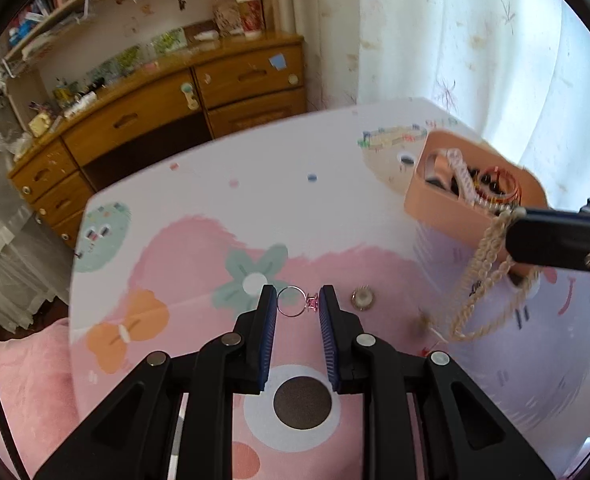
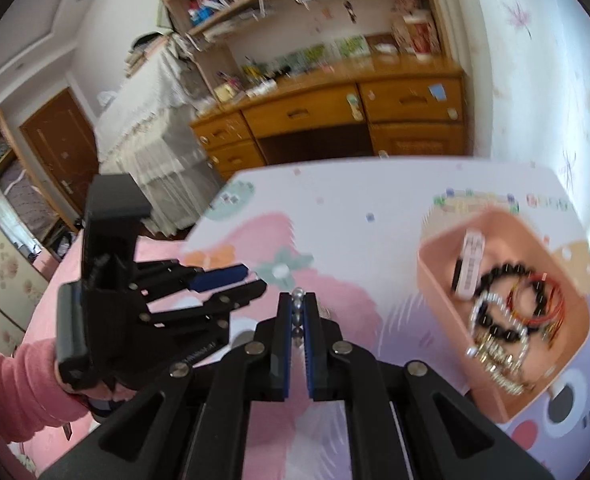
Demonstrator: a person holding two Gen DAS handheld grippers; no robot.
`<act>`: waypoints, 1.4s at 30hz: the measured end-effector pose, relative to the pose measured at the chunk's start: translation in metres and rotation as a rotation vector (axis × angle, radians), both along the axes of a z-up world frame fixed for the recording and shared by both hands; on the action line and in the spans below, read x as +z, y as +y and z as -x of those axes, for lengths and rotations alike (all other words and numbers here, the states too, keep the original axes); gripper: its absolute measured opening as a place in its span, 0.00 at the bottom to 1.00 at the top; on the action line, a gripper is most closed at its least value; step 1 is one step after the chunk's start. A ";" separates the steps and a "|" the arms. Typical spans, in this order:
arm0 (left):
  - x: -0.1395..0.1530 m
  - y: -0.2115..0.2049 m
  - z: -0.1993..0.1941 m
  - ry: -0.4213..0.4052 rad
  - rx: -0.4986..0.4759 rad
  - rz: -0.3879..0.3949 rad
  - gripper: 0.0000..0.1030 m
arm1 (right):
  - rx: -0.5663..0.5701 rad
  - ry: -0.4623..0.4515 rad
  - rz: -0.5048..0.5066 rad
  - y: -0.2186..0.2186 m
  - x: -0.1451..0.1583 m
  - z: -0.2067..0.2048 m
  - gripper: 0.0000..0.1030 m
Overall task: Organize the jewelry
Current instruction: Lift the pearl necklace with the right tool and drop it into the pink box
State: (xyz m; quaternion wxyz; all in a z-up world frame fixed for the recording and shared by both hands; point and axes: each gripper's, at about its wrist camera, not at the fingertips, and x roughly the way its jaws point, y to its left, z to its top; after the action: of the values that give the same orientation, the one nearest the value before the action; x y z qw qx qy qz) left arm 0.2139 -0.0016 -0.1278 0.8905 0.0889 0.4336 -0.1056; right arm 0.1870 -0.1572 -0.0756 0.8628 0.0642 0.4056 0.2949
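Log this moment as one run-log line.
left gripper: shut on ring | right gripper: shut on pearl necklace | pink tray: bracelets inside

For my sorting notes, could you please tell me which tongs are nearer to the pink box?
Right. The right tongs, shut on a pearl necklace, are at the pink box's near rim; the left tongs, holding a ring, are farther away over the tablecloth.
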 end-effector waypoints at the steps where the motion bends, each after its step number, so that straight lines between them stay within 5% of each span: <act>1: 0.007 -0.002 0.002 -0.014 0.007 0.004 0.19 | 0.015 -0.024 -0.007 -0.002 0.009 0.001 0.05; 12: 0.079 -0.041 0.022 -0.149 0.091 0.078 0.19 | 0.077 -0.204 -0.075 -0.045 0.077 0.007 0.05; 19: 0.099 -0.075 0.027 -0.208 0.085 0.138 0.19 | 0.038 -0.299 -0.092 -0.089 0.099 0.010 0.05; 39: 0.069 -0.174 -0.011 -0.137 -0.090 0.225 0.19 | -0.138 -0.225 -0.011 -0.169 0.055 -0.025 0.05; 41: 0.063 -0.180 -0.016 -0.105 -0.107 0.220 0.26 | -0.155 -0.212 -0.004 -0.170 0.051 -0.026 0.07; 42: 0.060 -0.184 -0.019 -0.085 -0.110 0.199 0.42 | -0.161 -0.199 0.008 -0.170 0.050 -0.027 0.09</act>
State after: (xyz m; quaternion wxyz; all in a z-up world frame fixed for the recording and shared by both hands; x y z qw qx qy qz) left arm 0.2329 -0.1854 -0.0677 0.9053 0.0281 0.3774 -0.1931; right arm 0.2140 -0.3273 -0.0256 0.9199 0.0636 0.3127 0.2281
